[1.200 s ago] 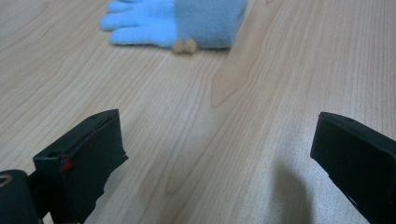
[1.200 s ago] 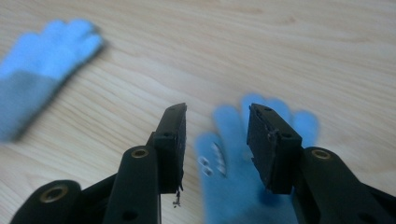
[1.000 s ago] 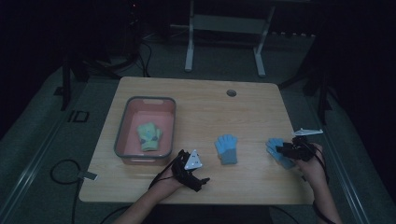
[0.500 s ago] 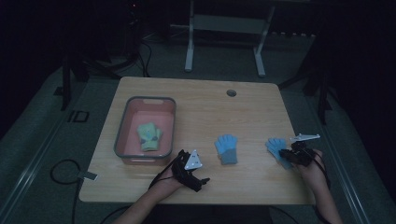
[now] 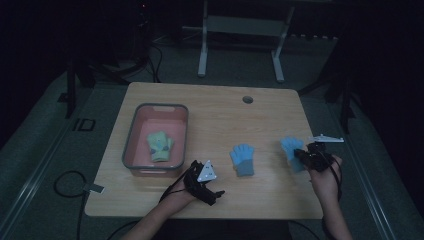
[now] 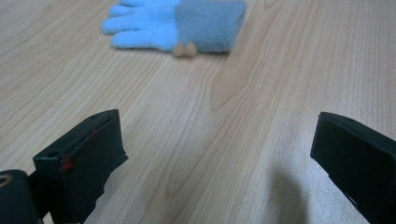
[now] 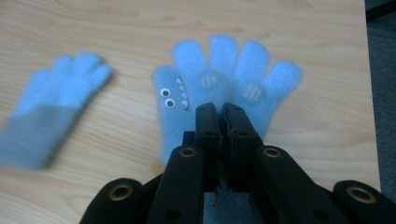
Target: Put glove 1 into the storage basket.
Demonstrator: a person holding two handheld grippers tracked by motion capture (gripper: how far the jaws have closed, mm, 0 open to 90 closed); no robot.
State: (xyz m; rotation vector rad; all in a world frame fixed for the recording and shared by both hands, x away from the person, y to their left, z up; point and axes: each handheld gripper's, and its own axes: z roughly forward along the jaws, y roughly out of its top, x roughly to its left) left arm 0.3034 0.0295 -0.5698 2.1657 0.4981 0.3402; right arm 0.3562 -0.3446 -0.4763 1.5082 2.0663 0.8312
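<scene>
- Our right tool (image 7: 219, 109) has its jaws pinched together on the blue monster glove (image 7: 224, 84); they have just been closing, with the glove's fabric caught between them.
- In the right tool's view, that glove spreads out just past the jaw tips, fingers pointing away, with googly eyes and small teeth on its thumb side.
- From the high view, the right tool (image 5: 300, 156) sits near the bench's right edge, with the monster glove (image 5: 290, 147) touching its tips on the left side.
- Our left tool (image 6: 219, 154) stands wide open with nothing between its jaws, only bare bench (image 6: 243, 93) below.
- A second blue glove with a grey cuff (image 6: 177, 23) lies flat ahead of the left tool, well apart from its jaws.
- From above, this second glove (image 5: 242, 160) lies between our two tools, just right of the left tool (image 5: 202, 182).
- Farther left, a grey-rimmed tray (image 5: 131, 137) holds a green glove (image 5: 160, 146).
</scene>
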